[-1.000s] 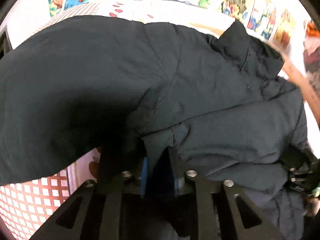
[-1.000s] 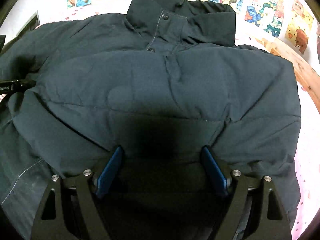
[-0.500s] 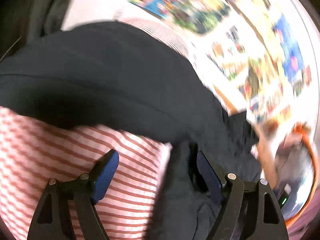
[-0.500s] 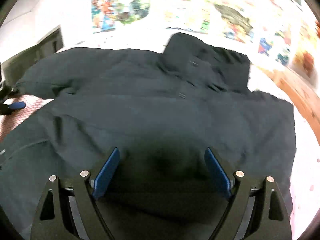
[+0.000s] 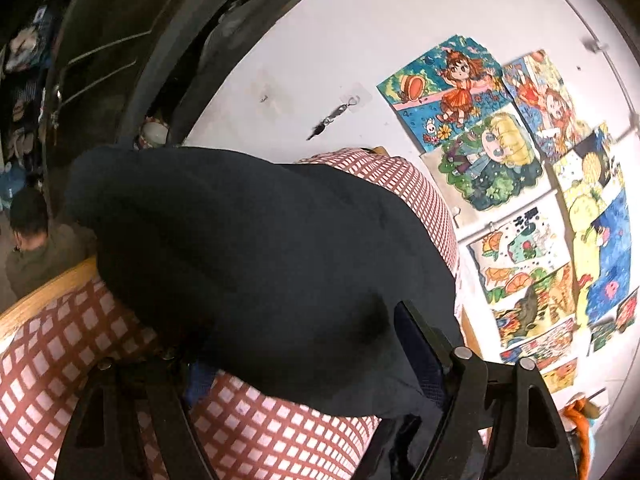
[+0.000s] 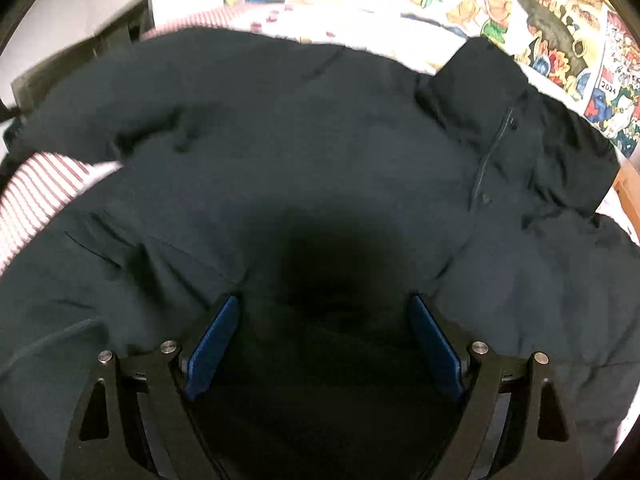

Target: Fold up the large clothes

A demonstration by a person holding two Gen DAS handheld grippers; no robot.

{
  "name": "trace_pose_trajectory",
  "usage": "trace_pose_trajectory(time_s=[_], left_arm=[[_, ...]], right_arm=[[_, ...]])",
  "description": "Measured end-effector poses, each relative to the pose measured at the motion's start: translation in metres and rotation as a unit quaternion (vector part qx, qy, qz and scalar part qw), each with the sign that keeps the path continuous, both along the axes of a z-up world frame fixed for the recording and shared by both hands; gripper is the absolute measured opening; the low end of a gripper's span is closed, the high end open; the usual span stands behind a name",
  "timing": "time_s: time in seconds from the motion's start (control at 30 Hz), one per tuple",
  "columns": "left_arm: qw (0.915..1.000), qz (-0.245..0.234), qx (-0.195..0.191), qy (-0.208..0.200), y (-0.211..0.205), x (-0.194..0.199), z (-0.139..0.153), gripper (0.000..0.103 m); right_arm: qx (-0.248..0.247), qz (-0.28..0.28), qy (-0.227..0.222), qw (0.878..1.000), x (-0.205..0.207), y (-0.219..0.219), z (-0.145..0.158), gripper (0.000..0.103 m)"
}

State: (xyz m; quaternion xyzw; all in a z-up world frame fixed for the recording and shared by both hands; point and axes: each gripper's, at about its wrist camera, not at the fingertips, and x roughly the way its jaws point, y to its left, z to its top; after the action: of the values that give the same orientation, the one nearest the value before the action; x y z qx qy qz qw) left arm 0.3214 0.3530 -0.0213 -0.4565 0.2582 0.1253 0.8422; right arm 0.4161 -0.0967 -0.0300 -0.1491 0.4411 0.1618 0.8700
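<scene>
A large dark padded jacket [image 6: 320, 152] lies spread on the bed, collar [image 6: 492, 92] at the upper right. My right gripper [image 6: 324, 344] is open, its blue pads on either side of a bulge of the jacket's body, low over it. In the left wrist view the jacket's sleeve [image 5: 260, 248] stretches away over the red-checked bedding [image 5: 80, 360]. My left gripper [image 5: 312, 360] is open, with the sleeve's near end lying between its blue-padded fingers [image 5: 416, 344].
Bright cartoon drawings [image 5: 500, 152] cover the white wall beside the bed. A wooden bed frame edge [image 5: 44, 292] runs at the left. A dark wardrobe [image 5: 100, 40] stands beyond it. A person [image 5: 28, 236] sits low at the far left.
My left gripper has let go of the jacket fabric, opened and swung left along the sleeve. My right gripper has stayed open and shifted left over the jacket body.
</scene>
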Motion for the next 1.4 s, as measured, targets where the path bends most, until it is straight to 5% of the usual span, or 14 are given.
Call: trace_pose_trajectory(time_s=[0.07, 0.17, 0.23, 0.3, 0.47, 0.7, 0.87, 1.0, 1.03, 1.13, 1.23, 1.4], left_arm=[[0.9999, 0.001, 0.015, 0.005, -0.003, 0.002, 0.001, 0.073], [0.9987, 0.011, 0.045, 0.021, -0.003, 0.005, 0.006, 0.048], [0.9974, 0.022, 0.057, 0.038, 0.001, 0.008, 0.012, 0.022], [0.9966, 0.027, 0.066, 0.042, 0.005, 0.009, 0.023, 0.012], [0.9896, 0.019, 0.142, 0.013, -0.015, 0.015, 0.076, 0.008], [0.9568, -0.093, 0.263, -0.082, -0.099, 0.02, 0.157, 0.007], [0.9123, -0.211, 0.329, -0.122, -0.183, 0.025, 0.192, 0.007], [0.8686, -0.308, 0.366, -0.128, -0.253, 0.024, 0.195, 0.007], [0.8523, -0.341, 0.375, -0.13, -0.275, 0.023, 0.192, 0.007], [0.8124, -0.418, 0.386, -0.128, -0.325, 0.021, 0.173, 0.007], [0.7821, -0.482, 0.379, -0.111, -0.365, 0.02, 0.142, 0.007], [0.7425, -0.554, 0.372, -0.057, -0.412, 0.022, 0.083, 0.007]], right_arm=[[-0.003, 0.0, -0.006, 1.0, -0.003, 0.0, -0.005, 0.09], [0.001, 0.002, -0.008, 1.0, -0.007, -0.002, -0.01, 0.092], [0.021, 0.001, -0.011, 1.0, -0.01, -0.009, -0.007, 0.092], [0.035, -0.001, -0.024, 0.999, -0.017, -0.018, 0.003, 0.092], [0.13, -0.04, -0.038, 0.99, -0.042, -0.065, 0.045, 0.092], [0.189, -0.11, -0.063, 0.974, -0.072, -0.139, 0.071, 0.092], [0.207, -0.148, -0.084, 0.963, -0.083, -0.177, 0.071, 0.092], [0.226, -0.182, -0.104, 0.952, -0.094, -0.206, 0.075, 0.092], [0.232, -0.188, -0.103, 0.949, -0.095, -0.212, 0.075, 0.092], [0.242, -0.206, -0.105, 0.942, -0.097, -0.228, 0.072, 0.092], [0.244, -0.221, -0.106, 0.938, -0.099, -0.239, 0.067, 0.092], [0.244, -0.24, -0.096, 0.934, -0.096, -0.256, 0.056, 0.092]])
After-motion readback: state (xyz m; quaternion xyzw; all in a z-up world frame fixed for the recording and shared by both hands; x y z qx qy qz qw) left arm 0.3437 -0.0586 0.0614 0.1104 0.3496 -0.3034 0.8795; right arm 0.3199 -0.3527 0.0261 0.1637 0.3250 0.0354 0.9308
